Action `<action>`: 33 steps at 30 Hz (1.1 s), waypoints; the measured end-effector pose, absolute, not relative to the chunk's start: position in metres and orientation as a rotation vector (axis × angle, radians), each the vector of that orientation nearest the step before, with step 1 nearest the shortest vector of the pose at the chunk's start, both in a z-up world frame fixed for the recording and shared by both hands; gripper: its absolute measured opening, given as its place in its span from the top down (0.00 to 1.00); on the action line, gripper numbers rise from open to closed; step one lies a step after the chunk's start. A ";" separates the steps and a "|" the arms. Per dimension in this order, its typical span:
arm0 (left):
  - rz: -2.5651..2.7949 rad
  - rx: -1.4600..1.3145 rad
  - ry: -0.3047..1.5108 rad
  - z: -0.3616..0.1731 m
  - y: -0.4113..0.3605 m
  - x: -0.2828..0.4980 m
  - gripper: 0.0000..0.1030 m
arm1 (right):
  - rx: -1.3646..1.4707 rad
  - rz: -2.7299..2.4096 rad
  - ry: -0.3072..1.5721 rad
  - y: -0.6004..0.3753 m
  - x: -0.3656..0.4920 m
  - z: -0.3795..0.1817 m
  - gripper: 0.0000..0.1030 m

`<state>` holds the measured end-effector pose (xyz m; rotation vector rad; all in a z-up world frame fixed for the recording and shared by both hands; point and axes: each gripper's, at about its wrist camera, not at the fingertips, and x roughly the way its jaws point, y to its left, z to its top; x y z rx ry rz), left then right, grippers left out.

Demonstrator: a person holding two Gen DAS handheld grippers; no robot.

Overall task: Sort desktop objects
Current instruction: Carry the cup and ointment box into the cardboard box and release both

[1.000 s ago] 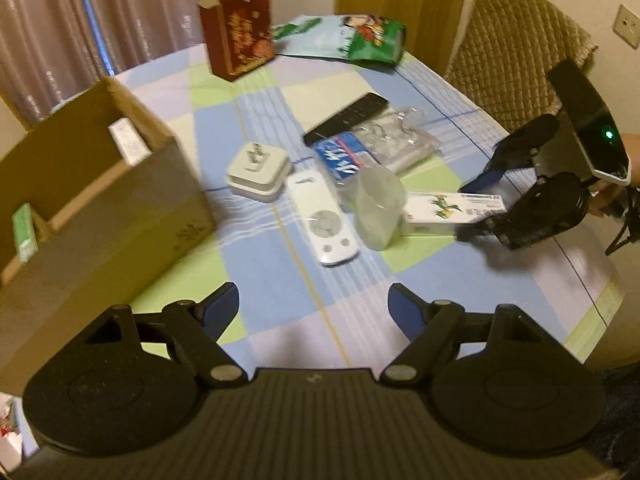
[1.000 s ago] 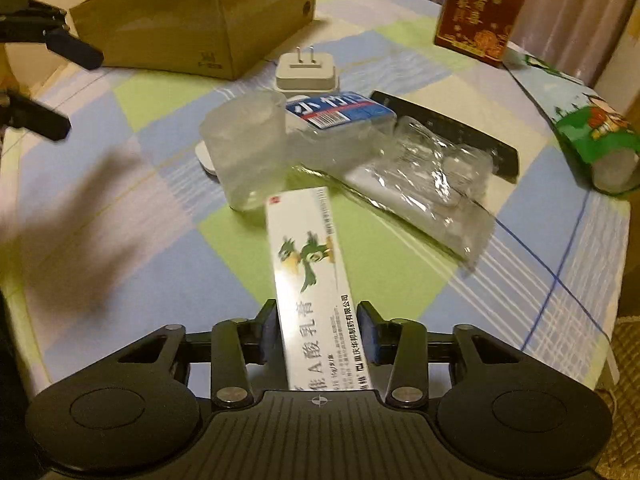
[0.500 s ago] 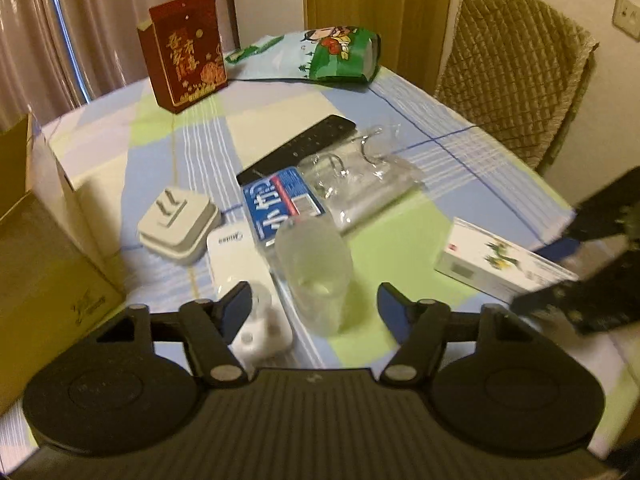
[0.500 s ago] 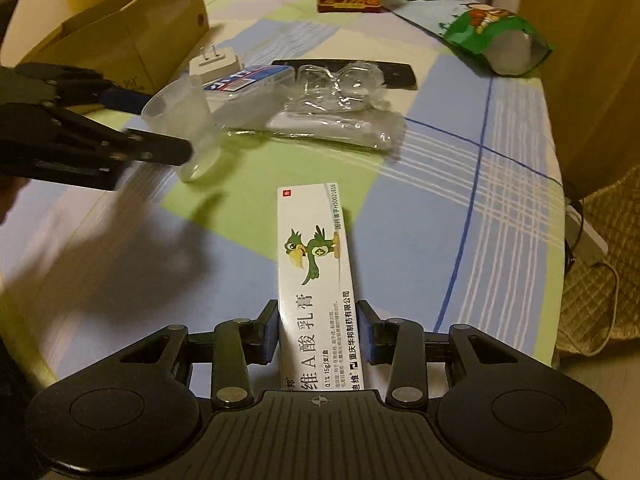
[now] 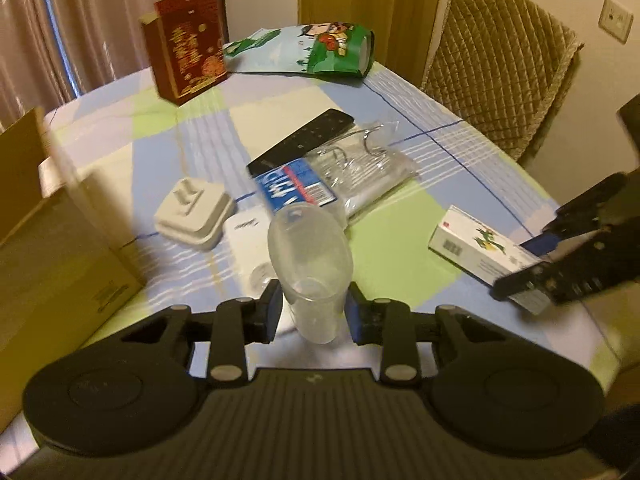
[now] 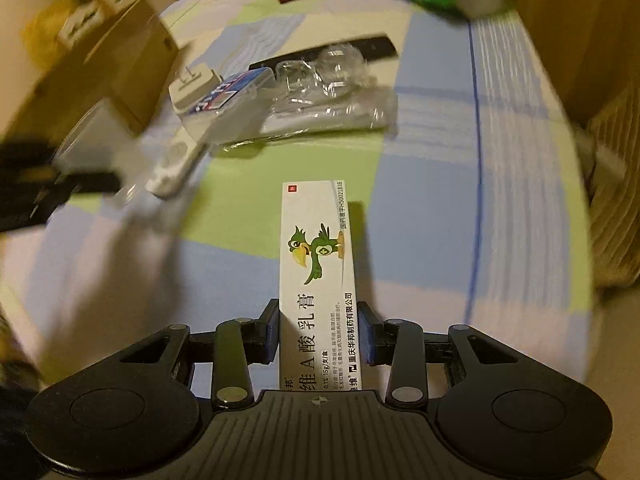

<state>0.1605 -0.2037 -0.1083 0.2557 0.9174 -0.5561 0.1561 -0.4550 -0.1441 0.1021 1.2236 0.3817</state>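
My left gripper [image 5: 313, 314] is shut on a clear plastic cup [image 5: 310, 268], which tilts back between the blue pads. My right gripper [image 6: 319, 332] is shut on a long white ointment box with a green parrot [image 6: 318, 276], held above the checked tablecloth. From the left wrist view that same ointment box [image 5: 480, 254] sticks out of the right gripper [image 5: 548, 260] at the far right. In the right wrist view the left gripper and cup are a blurred shape at the left edge.
A cardboard box [image 5: 48, 248] stands at the left. On the table lie a white plug adapter [image 5: 194, 210], a white remote [image 5: 250, 252], a blue pack [image 5: 294, 190], clear packaging [image 5: 368, 168], a black remote [image 5: 302, 140], a red box [image 5: 186, 42] and a green bag [image 5: 320, 50]. A quilted chair [image 5: 500, 64] is behind.
My left gripper moved in around the cup and shut on it, tilting it. The right gripper has carried the ointment box up and to the right, away from the cluster.
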 end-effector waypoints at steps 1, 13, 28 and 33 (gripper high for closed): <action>-0.549 0.247 0.933 -0.102 -0.193 0.159 0.72 | 0.153 0.386 1.248 -0.456 0.158 -0.144 0.64; -0.273 0.134 1.000 -0.025 -0.029 0.146 0.72 | 0.725 0.460 1.350 -0.445 0.189 -0.131 0.64; -0.187 0.126 0.980 0.035 0.083 0.204 0.72 | 0.805 0.776 1.113 -0.328 0.269 -0.036 0.64; -0.204 0.125 1.024 0.030 0.100 0.240 0.72 | 0.641 0.837 1.053 -0.250 0.312 -0.013 0.64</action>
